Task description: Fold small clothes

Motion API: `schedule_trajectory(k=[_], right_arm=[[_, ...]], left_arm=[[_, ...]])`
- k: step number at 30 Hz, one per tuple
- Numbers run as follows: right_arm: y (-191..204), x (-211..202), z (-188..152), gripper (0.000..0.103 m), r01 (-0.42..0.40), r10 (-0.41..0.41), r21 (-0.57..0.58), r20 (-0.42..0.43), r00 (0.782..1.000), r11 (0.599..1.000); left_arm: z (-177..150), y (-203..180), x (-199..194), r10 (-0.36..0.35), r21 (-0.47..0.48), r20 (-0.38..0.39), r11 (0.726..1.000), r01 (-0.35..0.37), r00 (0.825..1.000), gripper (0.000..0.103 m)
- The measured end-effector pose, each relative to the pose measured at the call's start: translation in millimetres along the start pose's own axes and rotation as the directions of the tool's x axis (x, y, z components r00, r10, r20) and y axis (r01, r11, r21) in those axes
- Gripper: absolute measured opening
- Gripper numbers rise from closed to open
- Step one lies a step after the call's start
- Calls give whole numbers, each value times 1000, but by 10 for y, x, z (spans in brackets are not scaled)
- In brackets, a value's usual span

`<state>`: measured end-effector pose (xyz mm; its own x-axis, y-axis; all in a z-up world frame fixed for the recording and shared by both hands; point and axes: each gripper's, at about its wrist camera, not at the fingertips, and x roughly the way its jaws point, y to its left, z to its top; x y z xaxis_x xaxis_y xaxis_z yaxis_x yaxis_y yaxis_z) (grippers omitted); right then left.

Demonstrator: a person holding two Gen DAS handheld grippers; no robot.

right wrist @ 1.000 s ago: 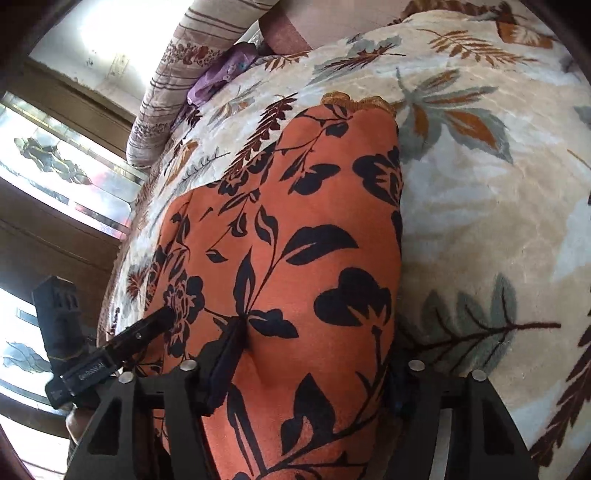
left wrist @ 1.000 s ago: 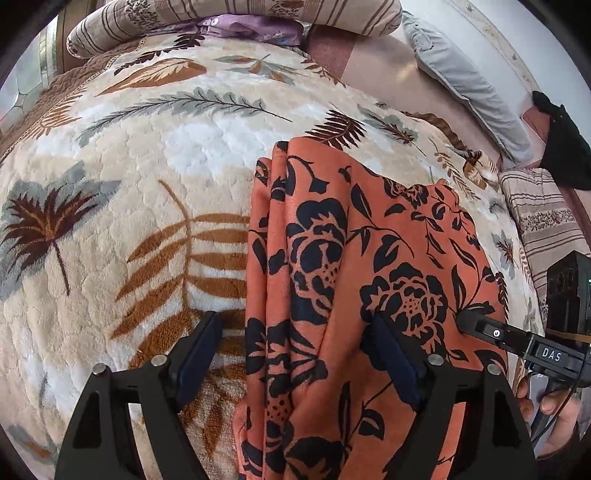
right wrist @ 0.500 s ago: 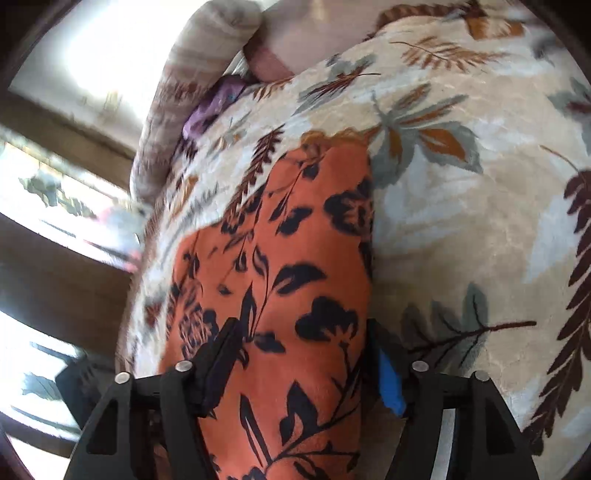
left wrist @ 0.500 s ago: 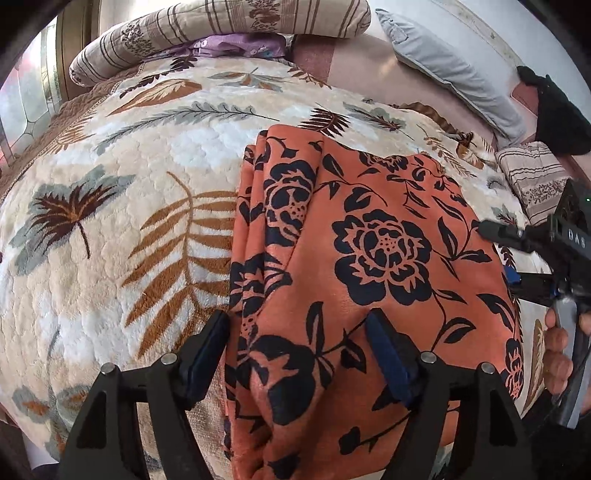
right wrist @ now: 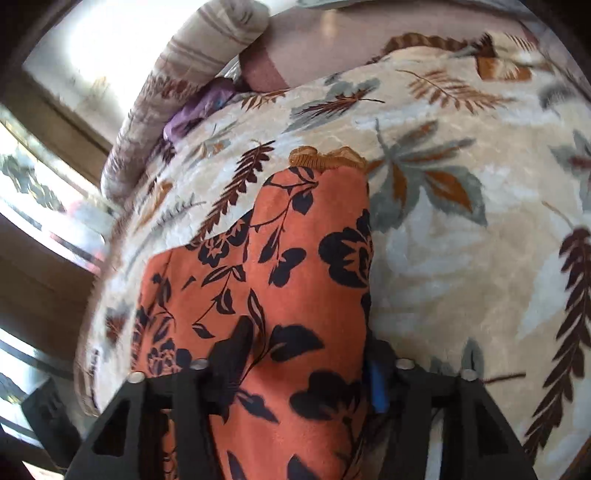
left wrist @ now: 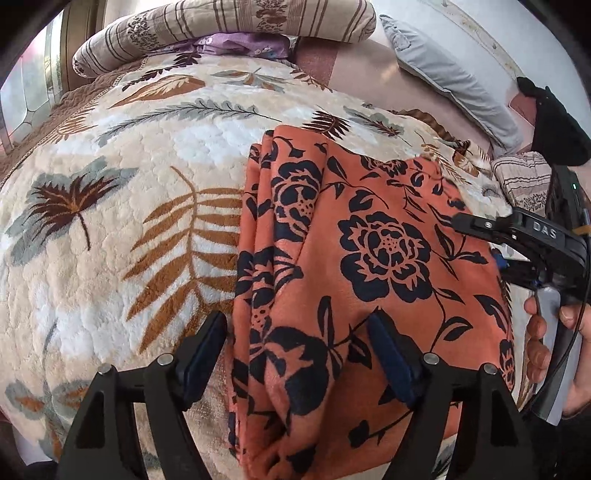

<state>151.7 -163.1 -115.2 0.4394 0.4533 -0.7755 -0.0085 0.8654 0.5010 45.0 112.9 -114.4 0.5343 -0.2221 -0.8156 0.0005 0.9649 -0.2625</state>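
Since half a second ago your left gripper [left wrist: 297, 345] has drawn back only a little, and the orange floral garment [left wrist: 369, 266] lies much as it did on the leaf-patterned blanket [left wrist: 110, 221]; your right gripper [right wrist: 306, 363] has shifted so that more of the cloth's far end shows.

Your left gripper's jaws stand wide apart, straddling the garment's folded left edge: the left finger sits over bare blanket, the right finger over the cloth. You cannot tell from this view whether either pad actually touches the fabric. The garment's near end runs out of the bottom of the left wrist view.

Your right gripper is also spread, with cloth filling the gap between its fingers. Its right finger is mostly hidden behind the garment's edge, only a blue pad [right wrist: 376, 384] showing, so whether it presses the fabric is not clear. The right wrist view is motion-blurred. A gathered tan hem [right wrist: 325, 158] peeks out at the garment's far end.

At the right edge of the left wrist view you see your right hand [left wrist: 543, 332] on its handle, partly cut off. A striped pillow [left wrist: 221, 29] lies at the bed's head, a purple cloth [left wrist: 240, 42] half hidden beneath it.
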Motion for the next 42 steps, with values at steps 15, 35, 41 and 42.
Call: schedule_trajectory(k=[15, 35, 41, 42], right_arm=[[254, -411, -1033, 48, 79, -89, -210, -41, 995, 975], [-60, 123, -274, 69, -163, 168, 44, -157, 973, 986], [445, -43, -252, 38, -31, 5, -263, -96, 995, 964], [506, -132, -232, 37, -12, -10, -299, -69, 998, 954]], left_arm=[[-172, 103, -91, 68, -21, -42, 997, -69, 997, 80], [434, 278, 402, -178, -102, -114, 981, 167, 977, 80], [414, 25, 323, -149, -40, -53, 988, 147, 987, 31], [430, -24, 313, -154, -33, -46, 988, 153, 987, 28]])
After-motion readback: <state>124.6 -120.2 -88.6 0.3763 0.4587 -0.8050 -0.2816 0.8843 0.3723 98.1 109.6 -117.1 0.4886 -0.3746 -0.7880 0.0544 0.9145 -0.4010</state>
